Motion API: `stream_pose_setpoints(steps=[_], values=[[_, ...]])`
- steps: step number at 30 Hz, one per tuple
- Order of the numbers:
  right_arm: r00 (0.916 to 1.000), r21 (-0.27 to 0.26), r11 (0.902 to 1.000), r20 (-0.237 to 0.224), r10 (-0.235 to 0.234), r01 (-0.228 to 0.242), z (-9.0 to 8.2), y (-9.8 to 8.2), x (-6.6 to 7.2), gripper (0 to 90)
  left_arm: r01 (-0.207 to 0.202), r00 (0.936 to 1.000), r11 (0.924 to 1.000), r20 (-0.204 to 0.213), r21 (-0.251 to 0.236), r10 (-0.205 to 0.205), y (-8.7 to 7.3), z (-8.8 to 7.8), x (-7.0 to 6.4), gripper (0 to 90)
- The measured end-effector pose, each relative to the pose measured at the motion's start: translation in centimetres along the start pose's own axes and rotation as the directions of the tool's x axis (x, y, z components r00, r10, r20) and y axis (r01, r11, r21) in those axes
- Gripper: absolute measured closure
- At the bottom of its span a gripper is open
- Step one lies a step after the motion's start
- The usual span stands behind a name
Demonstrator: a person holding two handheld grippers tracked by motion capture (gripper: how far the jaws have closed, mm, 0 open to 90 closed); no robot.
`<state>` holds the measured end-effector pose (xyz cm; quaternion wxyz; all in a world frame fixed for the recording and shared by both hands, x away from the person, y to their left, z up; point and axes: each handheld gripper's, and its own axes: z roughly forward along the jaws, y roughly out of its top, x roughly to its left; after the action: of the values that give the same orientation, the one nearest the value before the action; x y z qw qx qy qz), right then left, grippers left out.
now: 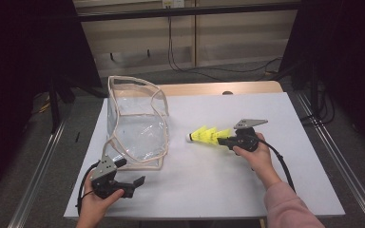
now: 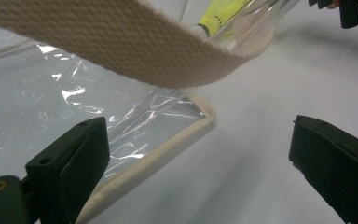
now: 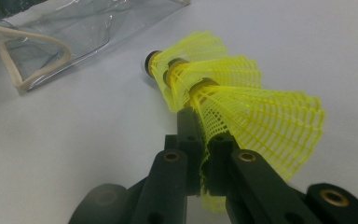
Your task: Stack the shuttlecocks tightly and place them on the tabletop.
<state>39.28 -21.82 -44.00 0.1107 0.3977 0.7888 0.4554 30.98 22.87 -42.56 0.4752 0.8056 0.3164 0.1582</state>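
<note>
Yellow shuttlecocks (image 1: 206,135) in right tongs (image 1: 224,139)

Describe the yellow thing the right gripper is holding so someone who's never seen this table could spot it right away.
On the white table, look right of the clear bag with beige trim. There the right gripper pinches a nested stack of shuttlecocks, cork ends pointing toward the bag. Their neon-yellow mesh skirts are the one bright colour on the table.

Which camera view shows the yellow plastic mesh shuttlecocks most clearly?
The right gripper view: the stacked yellow plastic mesh shuttlecocks lie close, their net skirt pinched between that gripper's jaws. The high view shows them small, beside the clear bag. The left gripper view shows a yellow sliver.
</note>
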Motion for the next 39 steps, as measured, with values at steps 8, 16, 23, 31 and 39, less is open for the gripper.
stream_pose_setpoints(steps=[8, 16, 23, 31, 39], values=[[1.0000, 0.004, 1.0000, 0.000, 0.007, -0.007, 0.3, 0.1, 0.3, 87.8, 0.002, 1.0000, 1.0000, 0.001, 0.000, -0.002, 0.0, 0.0, 0.0, 5.0], [1.0000, 0.003, 1.0000, 0.000, -0.005, 0.005, 0.7, 0.3, 0.5, 87.8, 0.000, 1.0000, 1.0000, 0.001, 0.000, 0.000, 0.0, 0.0, 0.0, 5.0], [1.0000, 0.008, 1.0000, 0.004, -0.006, 0.006, 1.0, 0.3, 0.6, 87.7, 0.015, 0.9999, 0.9999, 0.001, -0.006, -0.015, 0.0, 0.0, -0.1, 5.0], [1.0000, 0.006, 1.0000, 0.007, -0.007, 0.007, 1.2, 0.5, 0.8, 87.7, 0.013, 0.9999, 0.9999, 0.001, -0.005, -0.013, 0.0, 0.0, 0.0, 5.0], [0.9999, 0.008, 1.0000, 0.010, -0.001, 0.001, 1.3, 0.4, 0.9, 87.5, 0.007, 1.0000, 1.0000, 0.001, -0.005, -0.007, 0.0, 0.0, 0.0, 5.0]])
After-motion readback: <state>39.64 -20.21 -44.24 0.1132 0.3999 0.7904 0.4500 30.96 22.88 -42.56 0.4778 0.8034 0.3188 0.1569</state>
